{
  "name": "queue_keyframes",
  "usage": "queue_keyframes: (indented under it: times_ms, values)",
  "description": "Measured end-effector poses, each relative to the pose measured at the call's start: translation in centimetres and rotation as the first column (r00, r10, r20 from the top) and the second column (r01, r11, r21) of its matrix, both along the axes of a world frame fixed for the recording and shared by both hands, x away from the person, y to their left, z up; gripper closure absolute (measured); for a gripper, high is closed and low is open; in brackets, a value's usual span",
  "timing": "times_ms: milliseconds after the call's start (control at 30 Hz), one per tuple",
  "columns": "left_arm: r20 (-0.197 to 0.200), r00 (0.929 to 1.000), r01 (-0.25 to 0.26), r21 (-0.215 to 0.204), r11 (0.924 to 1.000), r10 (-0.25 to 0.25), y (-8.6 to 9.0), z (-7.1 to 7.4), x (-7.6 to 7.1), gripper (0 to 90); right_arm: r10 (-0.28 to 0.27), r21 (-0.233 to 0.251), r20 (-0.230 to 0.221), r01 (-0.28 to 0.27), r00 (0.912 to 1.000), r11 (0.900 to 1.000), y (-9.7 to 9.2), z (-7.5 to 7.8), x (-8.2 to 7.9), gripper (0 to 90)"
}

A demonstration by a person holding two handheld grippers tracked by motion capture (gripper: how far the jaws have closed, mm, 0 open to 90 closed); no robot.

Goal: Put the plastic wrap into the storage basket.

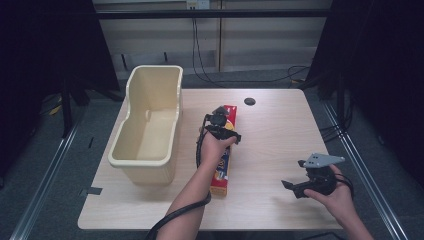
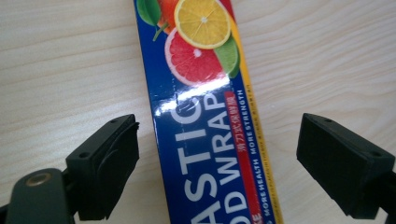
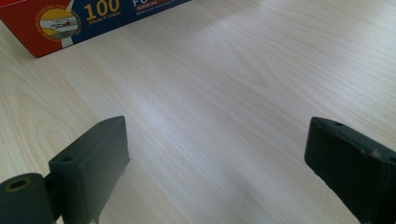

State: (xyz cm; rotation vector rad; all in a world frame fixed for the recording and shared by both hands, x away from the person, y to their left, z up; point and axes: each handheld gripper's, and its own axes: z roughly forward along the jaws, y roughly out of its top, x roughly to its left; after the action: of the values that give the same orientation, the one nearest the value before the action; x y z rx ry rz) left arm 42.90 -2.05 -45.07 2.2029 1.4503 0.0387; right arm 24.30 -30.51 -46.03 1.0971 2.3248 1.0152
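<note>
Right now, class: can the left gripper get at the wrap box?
Probably yes. The left gripper hangs right over the wrap box, its open jaws astride it, with nothing between them and the box.

Bright table, dark surroundings, glare on the box (image 2: 205, 116).

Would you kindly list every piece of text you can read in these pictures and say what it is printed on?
"ASTIC" and "D WRAP", both cut off: white letters on the plastic wrap box, left gripper view.
"MORE HEALTH MORE STRENGTH": small white line along the same box's red stripe.
Red Chinese characters beside it: too small to read.
"100": yellow, on the box's end, right gripper view.
Small line under "100" and white lettering beside it: blurred, cut off.
</note>
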Motion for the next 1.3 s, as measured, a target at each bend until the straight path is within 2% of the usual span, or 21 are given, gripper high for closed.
queue_keyframes:
  times_ms: [33, 100, 167, 200, 400, 533, 600, 667, 967, 1033, 1167, 1233, 1267, 1300]
  values:
    - [-0.002, 0.9999, -0.017, -0.014, 0.9998, 0.017, -0.1, -0.2, 0.0, 14.0, 0.003, 0.001, 0.000, -0.003, 1.0000, 1.0000, 0.0, 0.0, 0.0, 6.3]
    - [0.000, 0.9999, -0.010, -0.005, 0.9999, 0.010, -0.1, -0.5, 0.1, 15.4, 0.000, 0.001, 0.000, 0.000, 1.0000, 1.0000, 0.0, 0.0, 0.0, 6.4]
    - [-0.005, 0.9997, -0.024, -0.007, 0.9997, 0.024, -0.1, -0.8, 0.2, 16.4, 0.001, 0.001, 0.000, -0.001, 1.0000, 1.0000, 0.0, 0.0, 0.0, 6.4]
    - [-0.011, 0.9999, -0.013, -0.005, 0.9999, 0.013, 0.0, -0.8, 0.2, 18.6, 0.001, 0.002, -0.001, -0.001, 1.0000, 1.0000, 0.0, 0.0, 0.0, 6.4]
    - [-0.014, 0.9997, -0.021, 0.029, 0.9994, 0.021, -0.3, -1.2, 0.2, 21.7, 0.001, 0.001, 0.001, -0.001, 1.0000, 1.0000, 0.0, 0.0, 0.0, 6.5]
    - [-0.025, 0.9994, -0.025, 0.033, 0.9992, 0.026, -0.4, -1.4, 0.3, 23.3, 0.002, -0.001, 0.002, -0.002, 1.0000, 1.0000, 0.0, 0.0, 0.1, 6.5]
    - [-0.026, 0.9996, -0.011, 0.047, 0.9988, 0.012, -0.3, -1.5, 0.4, 26.3, 0.000, -0.002, -0.001, 0.000, 1.0000, 1.0000, 0.0, 0.0, 0.1, 6.5]
    - [-0.029, 0.9993, -0.024, 0.038, 0.9990, 0.025, -0.4, -1.5, 0.5, 26.7, 0.000, -0.001, 0.000, 0.000, 1.0000, 1.0000, 0.0, 0.0, 0.0, 6.6]
    - [-0.047, 0.9984, -0.029, 0.034, 0.9990, 0.030, -0.3, -1.4, 0.6, 31.5, 0.004, -0.006, -0.003, -0.004, 1.0000, 1.0000, 0.0, 0.0, 0.1, 6.6]
    - [-0.053, 0.9980, -0.032, 0.044, 0.9985, 0.034, -0.3, -1.2, 0.5, 33.7, 0.008, -0.002, -0.002, -0.008, 1.0000, 1.0000, 0.1, 0.0, 0.1, 6.7]
    - [-0.062, 0.9979, -0.014, 0.109, 0.9939, 0.021, -0.3, -0.7, 0.4, 39.1, 0.005, 0.001, 0.000, -0.005, 1.0000, 1.0000, 0.1, 0.0, 0.1, 6.7]
    - [-0.079, 0.9966, -0.014, 0.115, 0.9933, 0.024, -0.3, -0.5, 0.2, 40.0, 0.007, 0.000, 0.008, -0.007, 0.9999, 1.0000, 0.1, 0.0, 0.2, 6.7]
    - [-0.078, 0.9969, -0.002, 0.116, 0.9932, 0.011, -0.3, -0.5, 0.2, 40.1, 0.007, 0.001, 0.008, -0.007, 0.9999, 1.0000, 0.1, 0.0, 0.2, 6.7]
    - [-0.095, 0.9955, 0.007, 0.125, 0.9921, 0.005, -0.3, -0.4, 0.2, 40.2, 0.008, 0.002, 0.008, -0.008, 0.9999, 1.0000, 0.1, 0.0, 0.2, 6.6]
